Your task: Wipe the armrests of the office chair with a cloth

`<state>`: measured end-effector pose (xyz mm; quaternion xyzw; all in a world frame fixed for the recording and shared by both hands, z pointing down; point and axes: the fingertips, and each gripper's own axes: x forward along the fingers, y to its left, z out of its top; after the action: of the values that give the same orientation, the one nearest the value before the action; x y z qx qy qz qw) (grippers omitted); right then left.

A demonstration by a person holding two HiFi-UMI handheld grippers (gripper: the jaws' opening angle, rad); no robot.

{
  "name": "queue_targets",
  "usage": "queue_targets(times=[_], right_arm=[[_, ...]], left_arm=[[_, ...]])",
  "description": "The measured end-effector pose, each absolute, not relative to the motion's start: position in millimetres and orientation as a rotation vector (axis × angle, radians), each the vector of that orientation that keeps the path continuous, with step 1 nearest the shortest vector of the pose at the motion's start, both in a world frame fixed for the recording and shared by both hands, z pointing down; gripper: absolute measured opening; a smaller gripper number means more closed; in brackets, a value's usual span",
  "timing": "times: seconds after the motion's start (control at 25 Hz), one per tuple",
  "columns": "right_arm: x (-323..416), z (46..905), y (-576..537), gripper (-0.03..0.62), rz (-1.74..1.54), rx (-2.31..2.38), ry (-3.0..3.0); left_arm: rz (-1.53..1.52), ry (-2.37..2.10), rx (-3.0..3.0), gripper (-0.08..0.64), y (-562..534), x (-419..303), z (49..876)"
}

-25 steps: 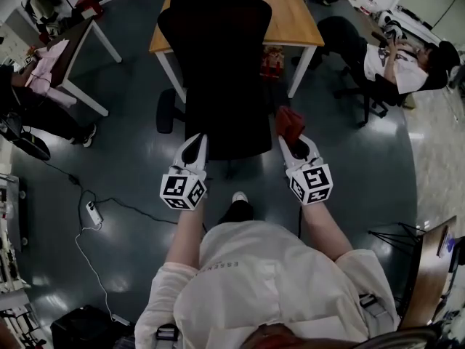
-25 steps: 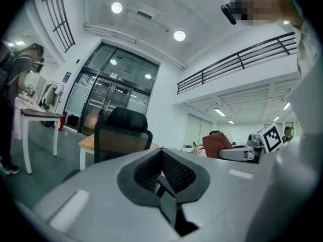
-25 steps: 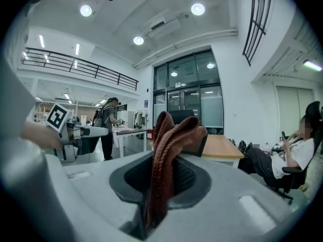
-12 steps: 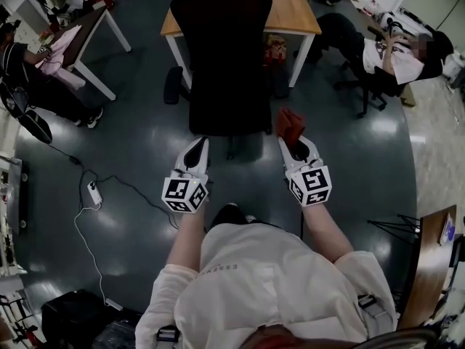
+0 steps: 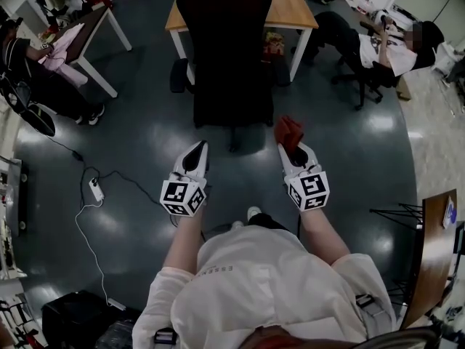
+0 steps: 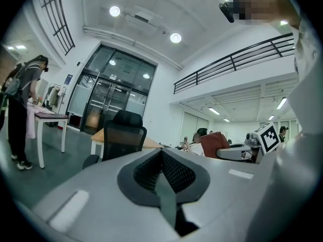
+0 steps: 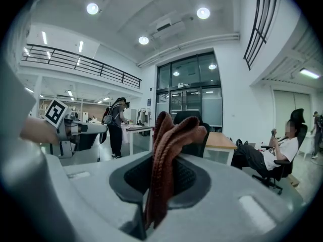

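Dark, glossy floor (image 5: 131, 144) runs ahead to the office chair (image 5: 225, 57), which stands well apart from both grippers. Its back faces the person and its armrests (image 5: 179, 75) stick out to either side. The right gripper (image 5: 293, 150) is nearer the right-hand armrest, its jaws clamped on the red-brown cloth (image 5: 288, 131). The left gripper (image 5: 195, 155) has its jaws pressed together, empty.
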<state>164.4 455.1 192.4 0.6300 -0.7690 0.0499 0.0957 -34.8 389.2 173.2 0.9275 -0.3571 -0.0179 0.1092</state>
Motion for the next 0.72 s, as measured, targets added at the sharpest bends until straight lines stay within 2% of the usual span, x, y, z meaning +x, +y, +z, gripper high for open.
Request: queue_targets(times=[0.28,0.72], right_arm=[[119.5,197.6,486.0,0.048,0.107,1.908,-2.242],[98.3,195.9,499.7,0.048,0.107,1.915,-2.234]], left_arm=[[-0.044,-1.011,2.766,0.017,417.0,-69.8,173.0],[-0.086,-0.991,2.775,0.017,431.3,-87.4,172.0]])
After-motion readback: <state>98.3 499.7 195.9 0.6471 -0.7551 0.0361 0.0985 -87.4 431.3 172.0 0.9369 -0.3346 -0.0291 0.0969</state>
